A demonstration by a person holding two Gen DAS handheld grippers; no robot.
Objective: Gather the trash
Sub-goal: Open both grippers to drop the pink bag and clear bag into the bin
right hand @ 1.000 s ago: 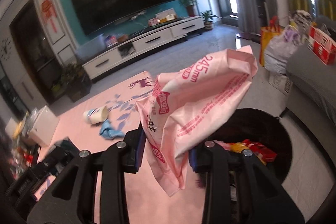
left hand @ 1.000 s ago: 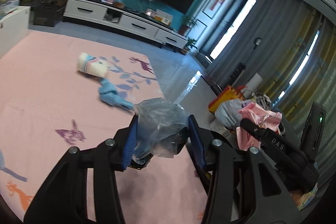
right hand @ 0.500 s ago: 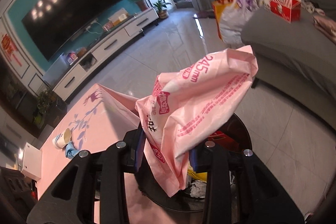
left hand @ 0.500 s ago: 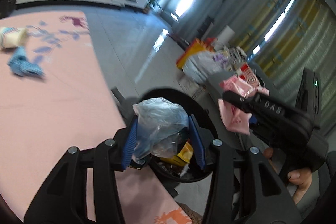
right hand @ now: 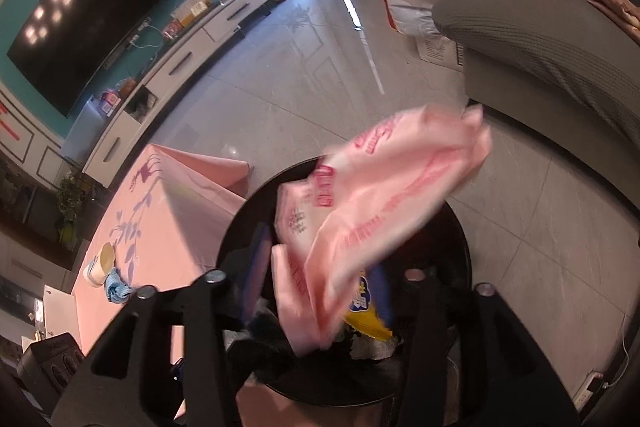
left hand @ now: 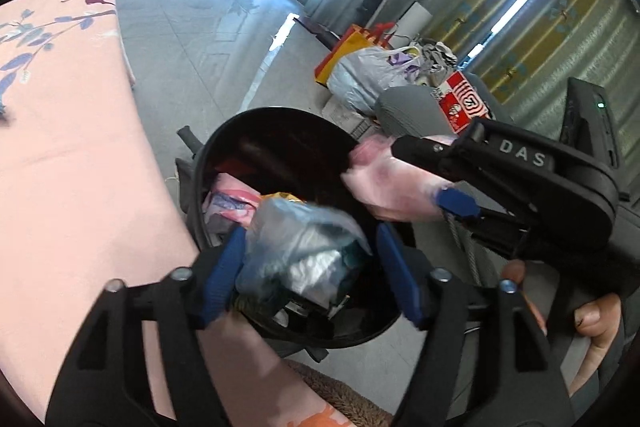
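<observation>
Dropping trash: over the black bin off the bench's edge, left gripper fingers are opening around the clear plastic wad; right gripper fingers are opening, pink wrapper slipping free; next, withdraw both clear.

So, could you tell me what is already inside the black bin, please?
The black bin holds a yellow packet and pink wrappers; anything deeper is covered.

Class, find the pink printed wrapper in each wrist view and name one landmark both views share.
Left wrist view: pink wrapper right of centre, blurred, at the right tool, over the bin's far rim.
Right wrist view: centre, between the opening tool's fingers, above the bin.
Shared landmark: the black trash bin.
</observation>
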